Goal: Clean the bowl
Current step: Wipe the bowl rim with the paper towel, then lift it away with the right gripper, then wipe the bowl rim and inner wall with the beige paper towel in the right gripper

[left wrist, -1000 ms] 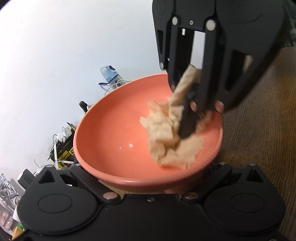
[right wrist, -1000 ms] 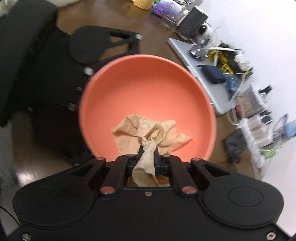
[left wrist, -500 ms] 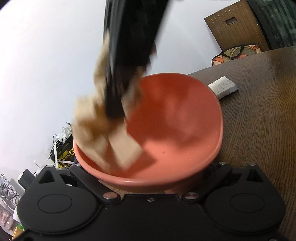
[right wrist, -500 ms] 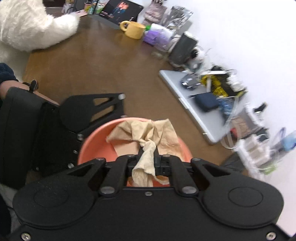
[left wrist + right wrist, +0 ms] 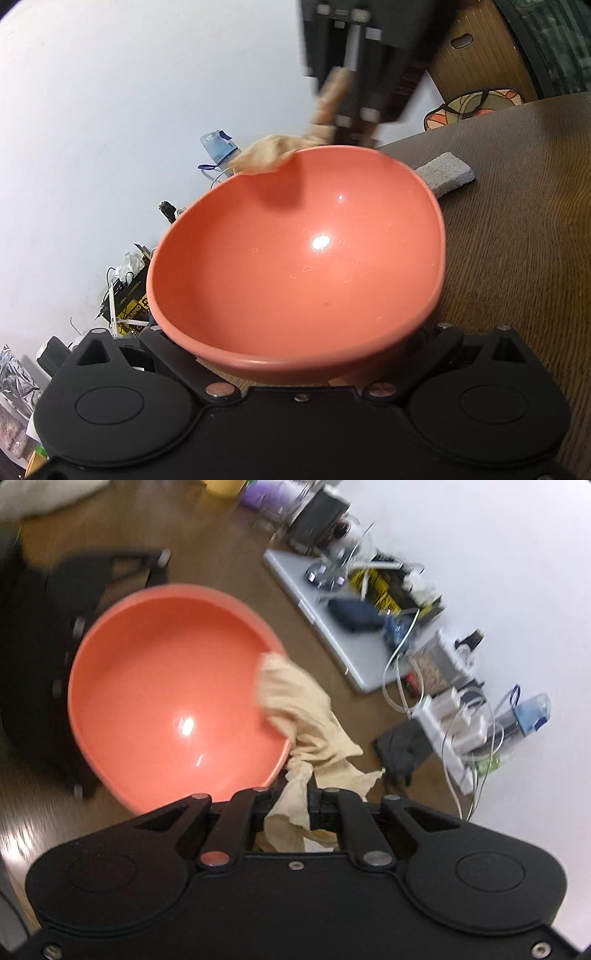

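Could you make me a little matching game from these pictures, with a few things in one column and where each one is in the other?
Things:
1. bowl
2. cloth
3. white sponge
4. silver laptop

Places:
A. lying on the wooden table just beyond the bowl
B. pinched in the right claw, draped over the bowl's rim
C. under cables and clutter by the white wall
D. held at its near rim by the left claw

Pairs: 1-D, 2-B, 3-A, 4-C
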